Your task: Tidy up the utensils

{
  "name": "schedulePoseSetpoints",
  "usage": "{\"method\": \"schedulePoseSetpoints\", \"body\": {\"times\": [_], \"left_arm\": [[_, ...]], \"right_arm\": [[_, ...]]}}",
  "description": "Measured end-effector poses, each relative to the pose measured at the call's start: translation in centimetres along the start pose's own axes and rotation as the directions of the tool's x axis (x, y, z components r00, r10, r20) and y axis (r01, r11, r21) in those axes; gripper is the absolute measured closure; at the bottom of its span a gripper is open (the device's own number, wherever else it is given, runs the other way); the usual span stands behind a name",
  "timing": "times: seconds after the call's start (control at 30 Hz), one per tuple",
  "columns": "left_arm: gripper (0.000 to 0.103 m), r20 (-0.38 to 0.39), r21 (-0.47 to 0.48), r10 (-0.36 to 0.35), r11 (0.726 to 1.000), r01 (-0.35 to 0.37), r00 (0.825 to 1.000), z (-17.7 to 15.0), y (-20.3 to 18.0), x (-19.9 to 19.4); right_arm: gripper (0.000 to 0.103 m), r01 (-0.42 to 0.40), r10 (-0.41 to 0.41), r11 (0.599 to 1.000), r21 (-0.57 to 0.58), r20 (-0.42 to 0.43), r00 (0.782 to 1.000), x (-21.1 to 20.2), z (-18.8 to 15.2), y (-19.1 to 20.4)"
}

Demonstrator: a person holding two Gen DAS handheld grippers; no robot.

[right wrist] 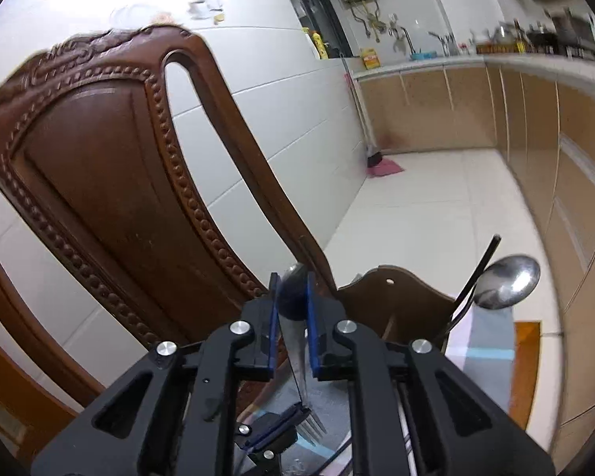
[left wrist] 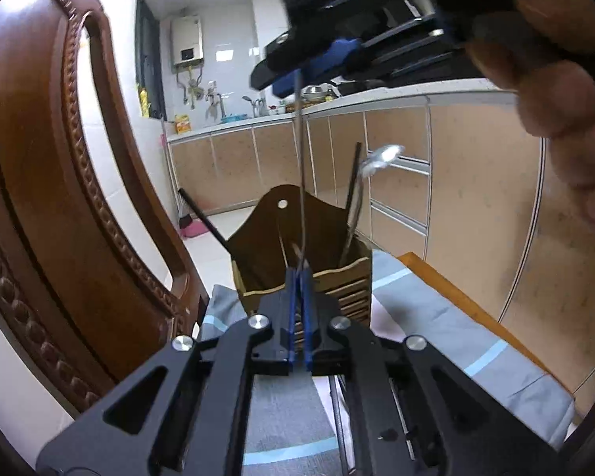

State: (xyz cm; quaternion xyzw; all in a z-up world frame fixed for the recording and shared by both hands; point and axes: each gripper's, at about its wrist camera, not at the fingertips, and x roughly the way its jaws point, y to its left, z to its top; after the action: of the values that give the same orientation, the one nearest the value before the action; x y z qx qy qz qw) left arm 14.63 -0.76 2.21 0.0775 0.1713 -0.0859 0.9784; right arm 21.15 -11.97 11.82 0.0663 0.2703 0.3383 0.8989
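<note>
A thin metal fork (left wrist: 302,182) hangs upright between both grippers. My right gripper (left wrist: 293,77) is shut on the rounded end of its handle (right wrist: 291,297), high above the table. My left gripper (left wrist: 298,273) is shut on the fork low down, just behind the tines (right wrist: 311,424); from the right wrist it shows as the left gripper (right wrist: 275,430) below. Right behind the fork stands a brown wooden utensil holder (left wrist: 265,246) (right wrist: 380,305). It holds a steel spoon (left wrist: 380,156) (right wrist: 505,281), bowl up, and black chopsticks (left wrist: 355,178) (right wrist: 482,261).
A carved wooden chair back (left wrist: 59,158) (right wrist: 99,178) stands close on the left. The holder rests on a grey-blue cloth (left wrist: 416,309) over an orange table edge (left wrist: 456,297). A person's hand (left wrist: 555,99) grips the right tool. Kitchen cabinets (left wrist: 476,182) line the far side.
</note>
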Motion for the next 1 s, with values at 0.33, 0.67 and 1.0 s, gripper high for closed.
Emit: {"method": "schedulePoseSetpoints", "body": {"times": [0.33,0.67,1.0], "left_arm": [[0.014,-0.019,-0.220,0.020,0.975,-0.024,1.000,-0.6,3.9,-0.4],[0.009,-0.096,-0.229,0.069,0.969,-0.089,0.993,-1.7,4.6,-0.5],[0.009,-0.172,-0.293,0.017,0.954,-0.068,0.985,-2.0,5.4,-0.2]], "right_arm": [[0.101,0.120,-0.118,0.990,-0.080,0.027,0.993,1.3,3.1,1.2],[0.101,0.280,-0.269,0.950,-0.140,0.092,0.959,8.2,3.4,-0.7],[0.027,0.257,-0.253,0.964,-0.062,0.072,0.965,4.4,-1.0,-1.8]]}}
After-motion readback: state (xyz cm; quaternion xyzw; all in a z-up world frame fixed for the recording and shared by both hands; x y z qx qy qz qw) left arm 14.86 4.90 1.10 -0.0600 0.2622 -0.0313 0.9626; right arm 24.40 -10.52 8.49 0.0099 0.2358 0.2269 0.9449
